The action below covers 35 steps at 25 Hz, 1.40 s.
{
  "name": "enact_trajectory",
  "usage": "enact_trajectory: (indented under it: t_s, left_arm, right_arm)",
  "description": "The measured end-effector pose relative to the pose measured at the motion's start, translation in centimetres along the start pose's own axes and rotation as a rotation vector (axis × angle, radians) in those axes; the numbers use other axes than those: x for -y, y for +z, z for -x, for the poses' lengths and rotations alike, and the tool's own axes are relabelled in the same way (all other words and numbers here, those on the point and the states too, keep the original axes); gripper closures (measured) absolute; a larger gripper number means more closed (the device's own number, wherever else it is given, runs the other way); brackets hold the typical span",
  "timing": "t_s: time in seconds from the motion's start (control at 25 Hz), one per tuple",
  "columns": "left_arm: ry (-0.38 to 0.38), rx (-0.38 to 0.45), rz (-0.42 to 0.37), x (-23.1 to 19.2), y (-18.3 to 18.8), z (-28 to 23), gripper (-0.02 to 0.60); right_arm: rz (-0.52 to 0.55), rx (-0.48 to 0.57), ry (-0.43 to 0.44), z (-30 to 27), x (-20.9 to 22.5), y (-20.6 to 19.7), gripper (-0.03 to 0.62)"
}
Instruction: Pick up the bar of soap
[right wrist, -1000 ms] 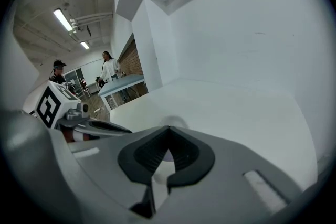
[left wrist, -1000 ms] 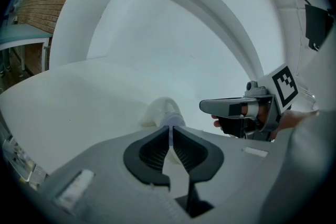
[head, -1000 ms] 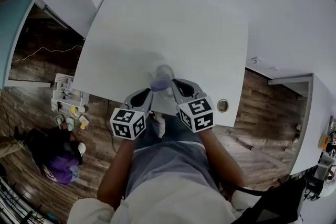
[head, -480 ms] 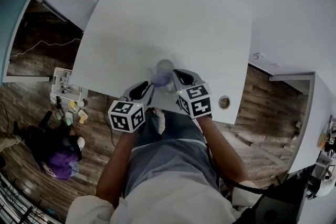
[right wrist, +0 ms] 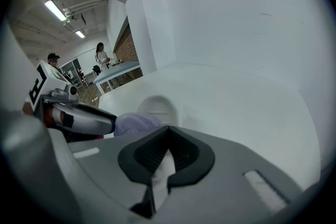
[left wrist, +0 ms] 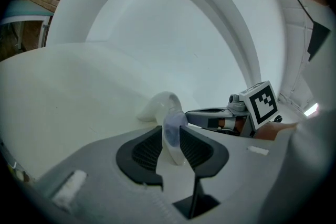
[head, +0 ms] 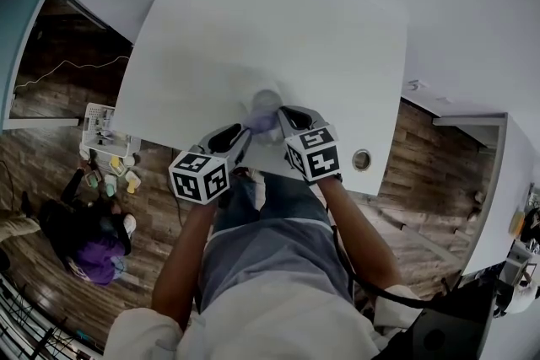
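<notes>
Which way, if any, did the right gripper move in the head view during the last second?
Yes: the right gripper went forward over the white table. Its marker cube was below the round hole in the picture; now slightly above.

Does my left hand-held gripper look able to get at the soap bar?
Probably yes: the soap bar stands between the jaws of the left hand-held gripper, which have just been opening; nothing blocks it.

Dish point(head: 267, 102) behind soap point(head: 261, 124), open tabletop point(head: 278, 21) beyond
</notes>
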State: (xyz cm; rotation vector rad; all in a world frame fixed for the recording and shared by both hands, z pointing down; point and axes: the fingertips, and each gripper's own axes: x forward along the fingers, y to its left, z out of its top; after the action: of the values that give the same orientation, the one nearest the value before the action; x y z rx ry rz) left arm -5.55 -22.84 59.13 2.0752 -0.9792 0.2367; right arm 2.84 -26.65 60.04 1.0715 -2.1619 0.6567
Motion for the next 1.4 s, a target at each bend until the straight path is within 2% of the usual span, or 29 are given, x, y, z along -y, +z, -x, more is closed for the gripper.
enact_trajectory:
  t_s: [1.4]
  left_arm:
    - [-0.092,0.025,0.102,0.6,0.1,-2.4,0.433]
  right_arm:
    - [-0.042,-0.044,0.003,-0.6,0.3,-1.1,0.592]
